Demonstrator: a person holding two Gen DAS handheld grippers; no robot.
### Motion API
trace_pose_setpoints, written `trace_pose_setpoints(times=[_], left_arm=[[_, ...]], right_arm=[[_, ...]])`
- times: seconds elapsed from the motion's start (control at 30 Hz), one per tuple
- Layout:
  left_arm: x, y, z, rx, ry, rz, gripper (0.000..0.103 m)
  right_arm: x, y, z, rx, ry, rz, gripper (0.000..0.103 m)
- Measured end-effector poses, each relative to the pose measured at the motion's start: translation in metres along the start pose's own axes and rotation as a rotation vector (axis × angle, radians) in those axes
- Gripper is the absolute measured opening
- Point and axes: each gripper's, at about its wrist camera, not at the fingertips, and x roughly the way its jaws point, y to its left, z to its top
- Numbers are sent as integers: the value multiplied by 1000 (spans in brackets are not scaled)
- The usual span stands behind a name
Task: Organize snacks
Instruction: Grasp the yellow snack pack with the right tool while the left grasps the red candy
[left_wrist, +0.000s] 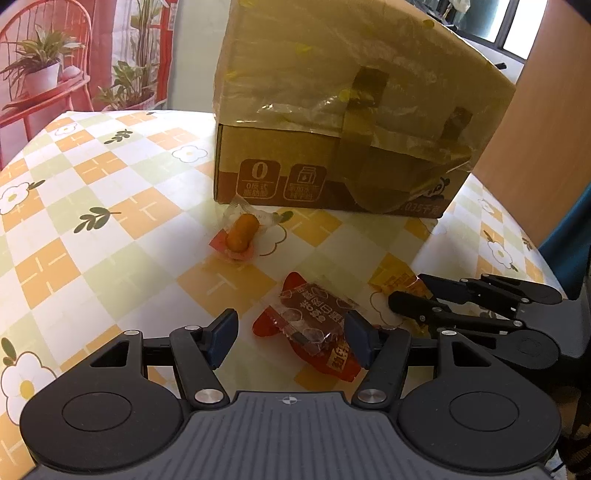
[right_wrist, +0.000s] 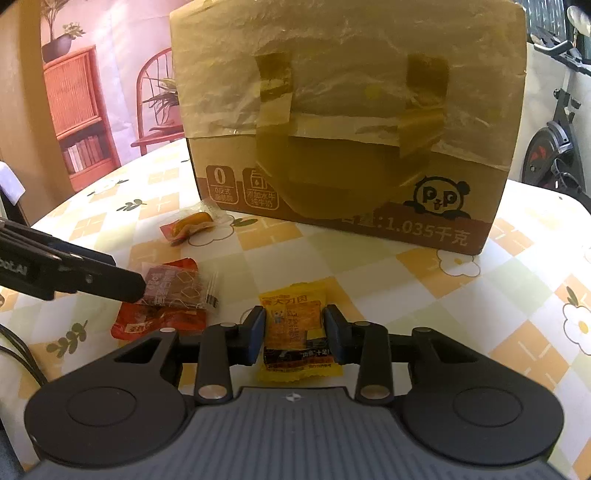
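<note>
The right hand-held gripper (right_wrist: 294, 334), spread, straddles the yellow snack packet (right_wrist: 295, 328) lying lengthwise between its fingers, while the left hand-held gripper (left_wrist: 291, 338), also spread, frames the red packet (left_wrist: 306, 326)

So the count: three snack packets total. One red packet (left_wrist: 306, 325) at lower center of the left wrist view, one yellow packet (right_wrist: 295, 328) at lower center of the right wrist view, and one clear-wrapped orange snack (left_wrist: 242, 232) mid-frame in the left view. One taped cardboard box (right_wrist: 347, 122) up top. Two grippers (left_wrist: 290, 338) (right_wrist: 295, 334), one per view.
</note>
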Motion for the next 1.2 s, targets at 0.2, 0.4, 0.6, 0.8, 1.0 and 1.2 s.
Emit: trace_pose_setpoints(times=[0.2,0.4,0.6,0.8,1.0,1.2], left_arm=[[13,-8,5,26,15,20,66],[26,-17,3,71,27,33,66],[25,-15,-1,66,-3,45,59],[17,-8,1,18,-43,27,29],[6,-7,-1,2,-81,22,16],[-5,-5,2,4,-143,28,7]], right_arm=[[-1,-3,-1,13,-9,14,37],[-3,-8,-3,42,-16,34,37],[-3,-8,-4,47,-17,39,37],[-3,-8,-4,48,-17,39,37],[-3,-7,-4,49,-17,39,37],[-3,-7,-4,48,-17,39,37]])
